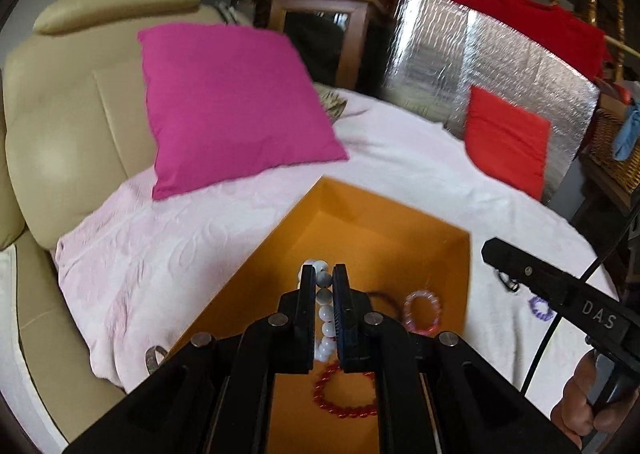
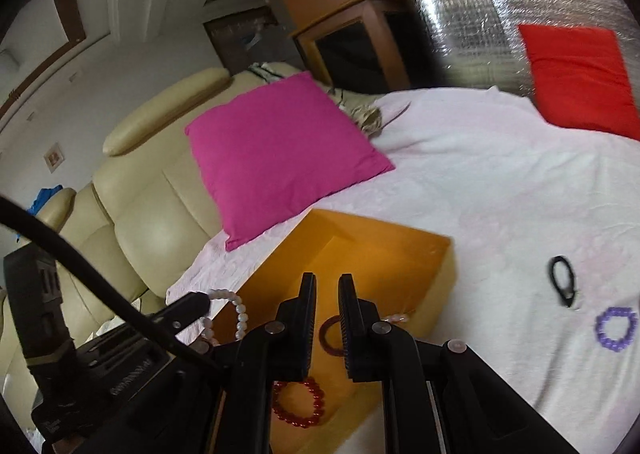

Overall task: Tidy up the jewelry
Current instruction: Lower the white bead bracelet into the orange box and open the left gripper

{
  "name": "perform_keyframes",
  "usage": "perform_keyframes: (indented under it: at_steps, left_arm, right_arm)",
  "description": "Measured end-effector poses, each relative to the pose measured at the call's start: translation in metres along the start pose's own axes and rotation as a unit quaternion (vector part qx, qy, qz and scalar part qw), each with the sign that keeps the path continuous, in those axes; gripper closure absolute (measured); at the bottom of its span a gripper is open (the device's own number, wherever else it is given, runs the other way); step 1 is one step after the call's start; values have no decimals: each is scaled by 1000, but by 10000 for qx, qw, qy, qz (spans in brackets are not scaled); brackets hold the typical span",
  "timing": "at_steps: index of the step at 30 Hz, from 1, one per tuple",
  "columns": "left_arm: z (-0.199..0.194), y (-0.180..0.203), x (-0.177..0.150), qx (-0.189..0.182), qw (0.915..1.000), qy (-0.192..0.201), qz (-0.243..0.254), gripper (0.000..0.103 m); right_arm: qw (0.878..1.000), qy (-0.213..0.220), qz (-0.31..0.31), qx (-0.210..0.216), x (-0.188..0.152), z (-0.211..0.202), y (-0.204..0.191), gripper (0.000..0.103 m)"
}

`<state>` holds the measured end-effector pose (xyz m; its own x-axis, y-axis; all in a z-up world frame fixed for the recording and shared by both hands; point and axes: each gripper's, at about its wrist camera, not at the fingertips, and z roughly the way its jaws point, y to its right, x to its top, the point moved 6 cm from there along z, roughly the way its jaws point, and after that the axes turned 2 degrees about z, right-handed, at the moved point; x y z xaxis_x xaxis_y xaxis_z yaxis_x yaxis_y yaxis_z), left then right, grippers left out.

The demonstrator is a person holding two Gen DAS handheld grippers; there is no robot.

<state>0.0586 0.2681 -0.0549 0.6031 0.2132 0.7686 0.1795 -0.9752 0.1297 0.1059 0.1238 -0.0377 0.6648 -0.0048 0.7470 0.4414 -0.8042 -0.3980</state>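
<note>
My left gripper (image 1: 323,272) is shut on a white bead bracelet (image 1: 325,312), which hangs between its fingers over the open orange box (image 1: 400,221). Inside the box lie a red bead bracelet (image 1: 345,394), a pink bracelet (image 1: 422,312) and a dark band (image 2: 330,330). My right gripper (image 2: 327,280) hovers over the box's near right part, its jaws nearly together with nothing between them. In the right wrist view the left gripper (image 2: 200,300) carries the white bracelet (image 2: 238,308) at the box's left edge. A purple bracelet (image 2: 616,328) and a black hair tie (image 2: 562,282) lie on the cloth to the right.
The box rests on a pale pink cloth (image 1: 200,238) spread over a cream sofa (image 1: 60,125). A magenta cushion (image 1: 232,101) leans behind the box and a red cushion (image 1: 506,137) stands against a silver foil panel (image 1: 480,53). A small metal ring (image 1: 154,358) lies at the cloth's left edge.
</note>
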Motion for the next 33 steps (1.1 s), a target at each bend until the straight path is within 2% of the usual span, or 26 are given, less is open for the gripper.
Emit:
perform_keyframes:
  at_steps: [6, 14, 20, 21, 23, 24, 25, 29, 33]
  left_arm:
    - [22, 3, -14, 143, 9990, -427, 39, 95]
    - [40, 4, -20, 327, 9972, -664, 98, 94]
    - [48, -1, -25, 554, 9953, -768, 201, 94]
    - [49, -2, -25, 595, 9949, -781, 227, 89]
    - [49, -5, -26, 701, 9942, -772, 256, 74]
    - [48, -7, -26, 767, 9939, -753, 257, 65]
    - [48, -8, -25, 799, 9938, -730, 244, 62]
    - [44, -5, -22, 850, 9939, -636, 290, 61]
    - [39, 5, -18, 905, 9936, -504, 443, 49]
  right_arm:
    - [9997, -166, -181, -49, 7, 29, -1, 90]
    - [9974, -656, -252, -128, 11, 74, 11, 90]
    - [9974, -704, 10, -169, 17, 91, 22, 88]
    - [9975, -686, 59, -169, 18, 91, 25, 83]
    - [9973, -676, 246, -138, 20, 92, 30, 54]
    - [9976, -576, 363, -97, 22, 89, 33, 52]
    - [9979, -499, 412, -79, 23, 86, 35, 52]
    - [9979, -347, 534, -149, 26, 75, 43, 52]
    - [9959, -175, 871, -192, 27, 54, 63, 52]
